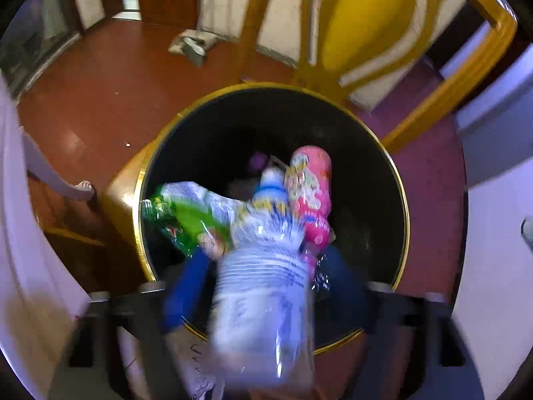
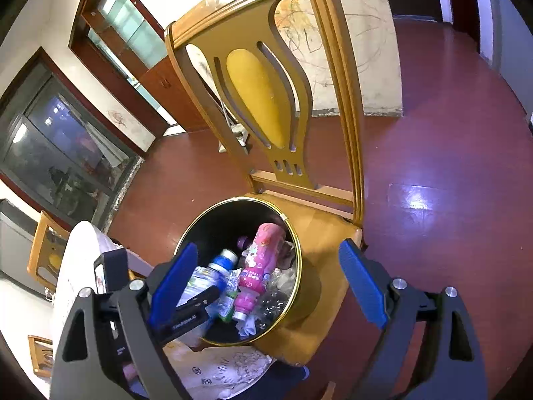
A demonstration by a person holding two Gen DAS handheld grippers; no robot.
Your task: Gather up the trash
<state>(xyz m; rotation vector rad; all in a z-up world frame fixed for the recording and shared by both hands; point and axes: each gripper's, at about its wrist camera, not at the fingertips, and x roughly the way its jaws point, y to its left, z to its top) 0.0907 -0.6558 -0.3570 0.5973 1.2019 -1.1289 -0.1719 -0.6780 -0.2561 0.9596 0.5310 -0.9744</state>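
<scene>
Left wrist camera: looks steeply down, close over bin (image 1: 333, 126) mouth; bin fills middle of view, clear bottle (image 1: 263, 266) blurred right at lens. Right wrist camera: higher, further back, tilted down past its own blue fingers (image 2: 363, 286); bin (image 2: 296, 256) smaller, lower centre. Shared: bin, pink bottle (image 1: 311, 186) (image 2: 258, 273) inside, yellow chair (image 1: 363, 16) (image 2: 256, 100) behind, red-brown floor (image 1: 100, 100) (image 2: 433, 133).

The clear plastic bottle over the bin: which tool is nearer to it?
Left. The left tool has the clear plastic bottle between its fingers above the bin; the right tool hangs open, farther back.
</scene>
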